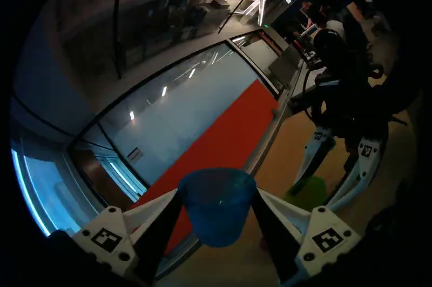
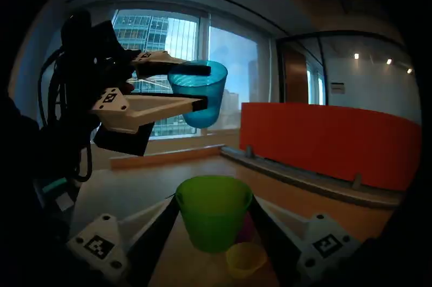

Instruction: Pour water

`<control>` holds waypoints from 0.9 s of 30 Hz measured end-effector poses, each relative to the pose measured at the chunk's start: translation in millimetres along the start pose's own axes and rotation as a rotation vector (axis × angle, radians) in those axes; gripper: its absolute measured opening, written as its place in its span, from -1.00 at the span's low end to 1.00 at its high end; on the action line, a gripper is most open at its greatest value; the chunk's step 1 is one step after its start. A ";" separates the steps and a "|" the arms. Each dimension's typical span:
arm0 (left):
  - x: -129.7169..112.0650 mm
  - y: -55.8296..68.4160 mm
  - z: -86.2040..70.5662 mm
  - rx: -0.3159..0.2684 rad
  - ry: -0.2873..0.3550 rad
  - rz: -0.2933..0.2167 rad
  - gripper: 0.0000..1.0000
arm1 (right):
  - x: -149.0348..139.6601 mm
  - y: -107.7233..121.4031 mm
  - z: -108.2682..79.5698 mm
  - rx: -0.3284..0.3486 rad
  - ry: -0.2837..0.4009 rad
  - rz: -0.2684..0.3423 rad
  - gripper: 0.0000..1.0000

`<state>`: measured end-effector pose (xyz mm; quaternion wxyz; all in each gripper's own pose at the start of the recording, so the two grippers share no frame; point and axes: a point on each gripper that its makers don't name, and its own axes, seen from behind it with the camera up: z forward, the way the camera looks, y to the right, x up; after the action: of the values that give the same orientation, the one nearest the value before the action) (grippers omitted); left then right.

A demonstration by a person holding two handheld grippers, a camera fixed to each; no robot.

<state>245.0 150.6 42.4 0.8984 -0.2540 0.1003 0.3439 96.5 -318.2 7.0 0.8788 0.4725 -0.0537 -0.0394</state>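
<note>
A translucent blue cup (image 1: 217,212) is held off the table between the jaws of my left gripper (image 1: 217,200), which is shut on its sides. The right gripper view shows that blue cup (image 2: 197,94) raised, up and to the left of a green cup (image 2: 214,212), with the left gripper (image 2: 205,87) coming in from the left. My right gripper (image 2: 214,206) is shut on the green cup, which is low over the wooden table (image 2: 135,189). In the left gripper view the right gripper (image 1: 314,194) holds the green cup (image 1: 309,192) at the lower right.
A small yellow cup (image 2: 245,259) stands on the table just beyond the green cup, with something pink (image 2: 247,227) behind it. An orange divider panel (image 2: 335,141) runs along the table's far right edge. Windows (image 2: 162,44) lie beyond.
</note>
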 end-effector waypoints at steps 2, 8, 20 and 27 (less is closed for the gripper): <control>1.3 -0.2 -0.2 0.001 0.004 0.013 0.72 | 0.1 -2.4 1.5 0.006 0.000 0.000 0.84; 5.9 2.4 -2.6 -0.005 0.017 0.060 0.72 | -2.6 -8.4 4.0 0.022 -0.006 -0.004 0.84; 11.0 2.7 -0.4 0.001 0.021 0.142 0.72 | -1.2 -15.8 7.5 0.041 -0.006 -0.006 0.84; 14.4 2.9 -0.2 0.001 0.029 0.172 0.72 | 0.6 -17.0 7.4 0.046 -0.005 -0.009 0.84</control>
<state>253.8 160.5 36.0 0.8642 -0.2489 0.1347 0.4161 95.8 -333.8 -3.1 0.8674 0.4927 -0.0546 -0.0432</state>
